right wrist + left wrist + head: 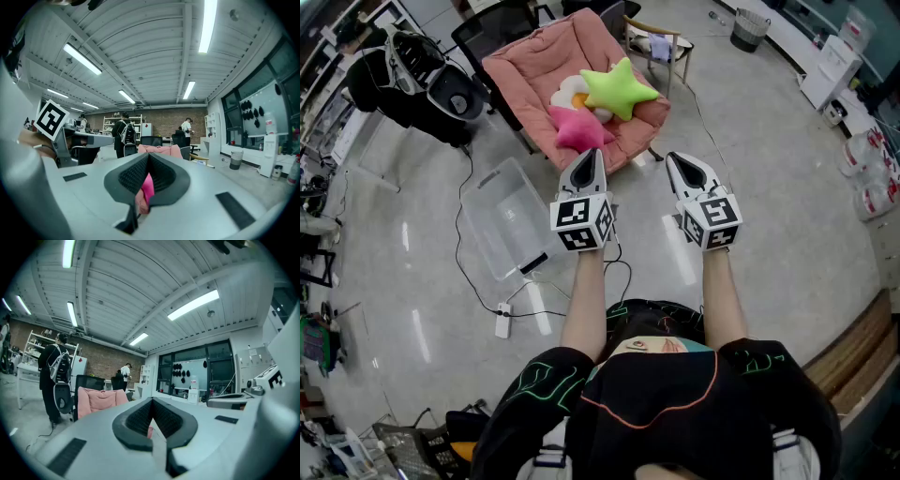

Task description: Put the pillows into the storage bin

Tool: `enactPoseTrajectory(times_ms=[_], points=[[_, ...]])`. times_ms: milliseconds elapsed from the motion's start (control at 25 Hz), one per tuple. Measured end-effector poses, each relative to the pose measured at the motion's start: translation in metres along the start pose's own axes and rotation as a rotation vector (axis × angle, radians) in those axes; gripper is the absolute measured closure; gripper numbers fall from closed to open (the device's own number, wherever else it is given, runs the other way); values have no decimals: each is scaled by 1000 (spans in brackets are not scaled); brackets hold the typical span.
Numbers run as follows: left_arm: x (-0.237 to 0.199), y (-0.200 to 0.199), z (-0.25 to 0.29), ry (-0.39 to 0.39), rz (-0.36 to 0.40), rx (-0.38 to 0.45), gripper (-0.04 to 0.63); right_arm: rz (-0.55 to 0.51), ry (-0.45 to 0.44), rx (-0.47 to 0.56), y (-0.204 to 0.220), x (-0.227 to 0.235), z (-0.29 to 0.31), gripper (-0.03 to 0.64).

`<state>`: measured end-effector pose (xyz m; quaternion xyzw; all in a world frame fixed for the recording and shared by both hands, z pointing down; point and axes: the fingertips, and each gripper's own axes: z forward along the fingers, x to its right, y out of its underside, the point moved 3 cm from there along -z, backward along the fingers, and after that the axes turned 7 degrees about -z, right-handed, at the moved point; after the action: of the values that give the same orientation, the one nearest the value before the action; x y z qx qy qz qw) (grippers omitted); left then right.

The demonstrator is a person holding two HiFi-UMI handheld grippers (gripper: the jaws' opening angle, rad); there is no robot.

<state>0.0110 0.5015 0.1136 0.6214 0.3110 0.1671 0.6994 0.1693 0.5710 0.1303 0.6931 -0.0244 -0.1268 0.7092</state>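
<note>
Pressed together and empty out front: left claw (pixel 589 155) and right claw (pixel 680 161); green star pillow (pixel 619 87), pink star pillow (pixel 578 128) and white flower pillow (pixel 570 91) all on pink chair (pixel 534 56), none binned yet; clear storage bin (pixel 478 183) seemingly bare on floor (pixel 750 234) beside it

Bright ceiling tube lights (pixel 206 24), glare streaks on floor (pixel 422 335), fisheye-warped edges.
</note>
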Motion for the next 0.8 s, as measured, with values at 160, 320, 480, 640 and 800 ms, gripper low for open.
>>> enactPoseTrajectory(times_ms=[160,320,480,640,800], points=[[14,-2,5,0,-11,8,604,58,41,14,-4,21,-5,614],[8,7,3,-65,0,-17,603,83,27,-12,6,31,-3,614],[-15,17,-5,-142,2,-56,601,137,15,-35,19,34,7,614],[-43,21,-6,-195,-4,-69,601,165,-30,-39,29,26,29,614],[-67,30,11,-218,-5,-98,601,181,-61,-48,41,26,58,614]])
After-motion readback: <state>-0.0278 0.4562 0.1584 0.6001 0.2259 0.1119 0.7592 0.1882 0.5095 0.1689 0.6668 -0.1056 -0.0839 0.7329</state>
